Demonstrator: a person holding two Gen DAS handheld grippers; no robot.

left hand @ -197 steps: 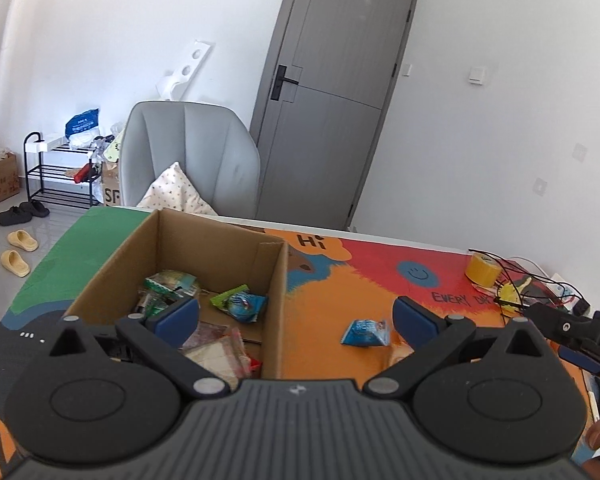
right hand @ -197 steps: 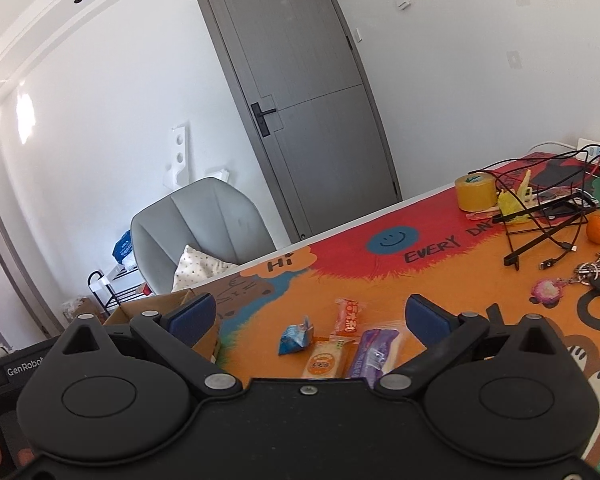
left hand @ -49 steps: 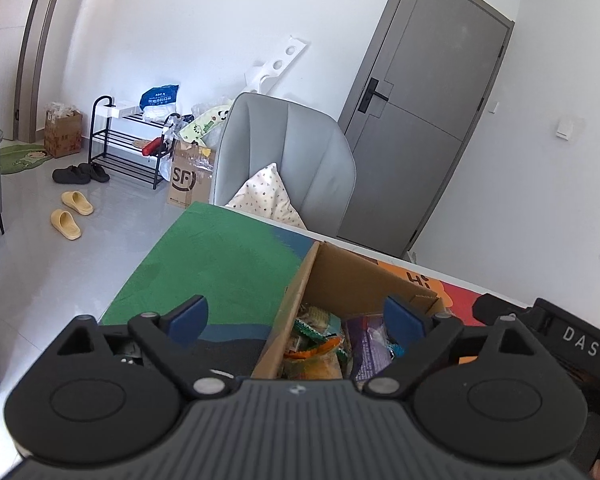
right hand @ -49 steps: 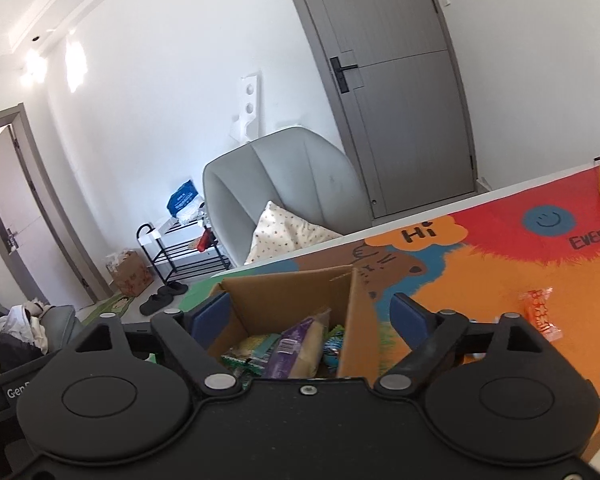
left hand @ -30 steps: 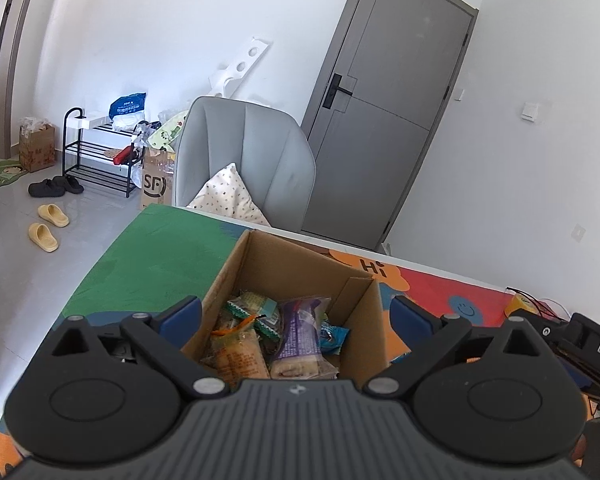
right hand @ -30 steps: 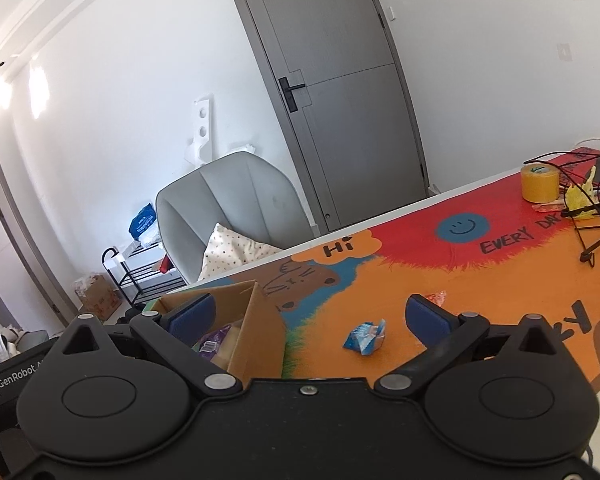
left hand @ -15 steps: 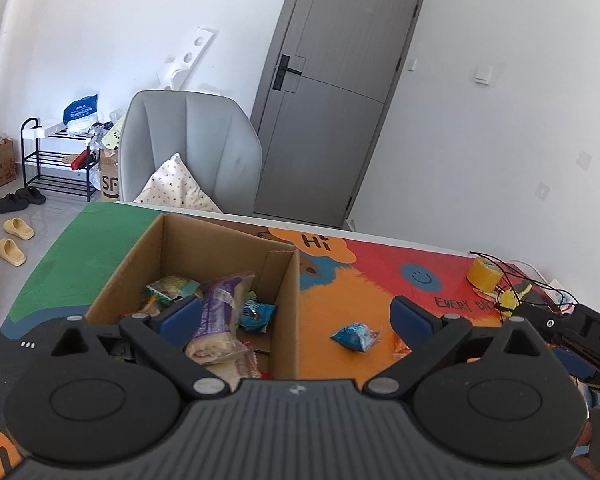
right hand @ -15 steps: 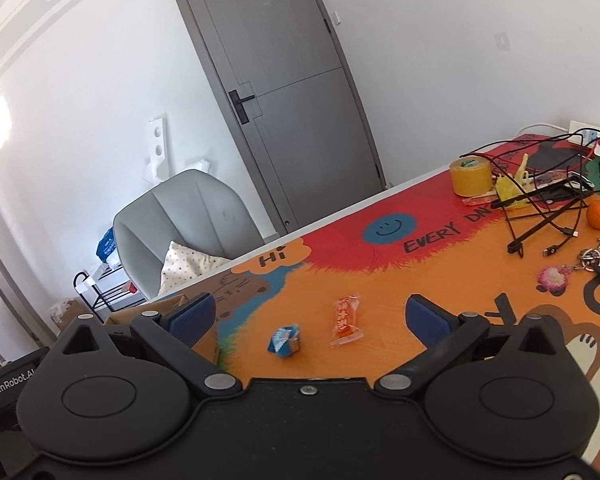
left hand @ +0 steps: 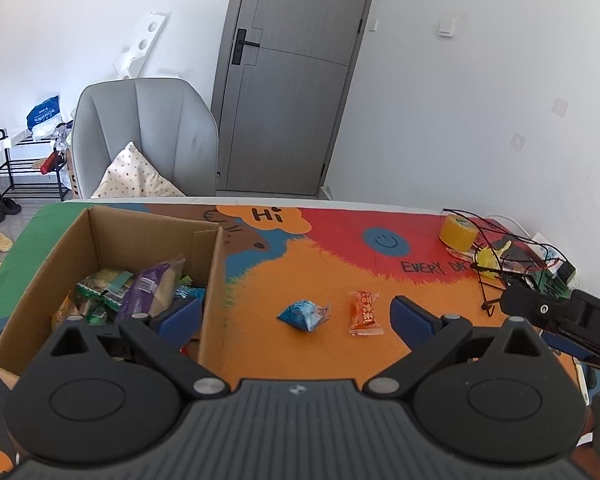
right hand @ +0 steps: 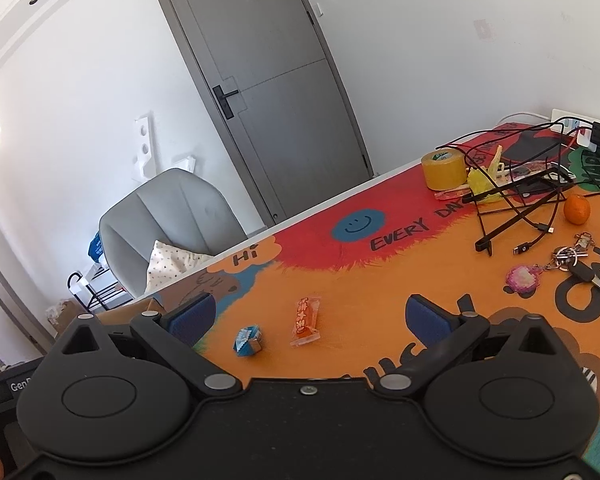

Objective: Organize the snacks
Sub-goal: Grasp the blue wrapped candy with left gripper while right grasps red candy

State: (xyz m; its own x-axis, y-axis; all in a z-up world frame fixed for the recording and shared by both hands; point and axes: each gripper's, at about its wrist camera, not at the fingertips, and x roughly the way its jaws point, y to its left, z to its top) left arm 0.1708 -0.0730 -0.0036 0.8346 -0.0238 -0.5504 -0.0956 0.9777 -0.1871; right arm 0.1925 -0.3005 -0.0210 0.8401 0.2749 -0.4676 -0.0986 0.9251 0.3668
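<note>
Both claws hang above the desk (left hand: 308, 276) with nothing between their blue pads: the left claw (left hand: 296, 316) is spread wide, and so is the right claw (right hand: 308, 318).

Using the cardboard box (left hand: 216, 280) as the landmark: the left claw's left pad sits over the box's near right corner, while its right pad is out over the orange mat. Inside the box lie several packets, among them a purple-wrapped snack (left hand: 150, 286) leaning on green-wrapped ones (left hand: 104, 284).

Just right of the box, loose on the desk, lies a blue snack packet (left hand: 304, 314) (right hand: 249, 340); beside it, further from the box, an orange snack packet (left hand: 365, 312) (right hand: 306, 320). The two are close but apart.

Far right of the box, well away, are a roll of yellow tape (right hand: 443, 170), tangled black cables (right hand: 516, 208), an orange fruit (right hand: 577, 209) and a bunch of keys (right hand: 572, 258).

Beyond the box and the desk's far edge stands a grey chair (left hand: 148, 136) with a spotted cushion (left hand: 136, 180), then a grey door (left hand: 296, 80).
</note>
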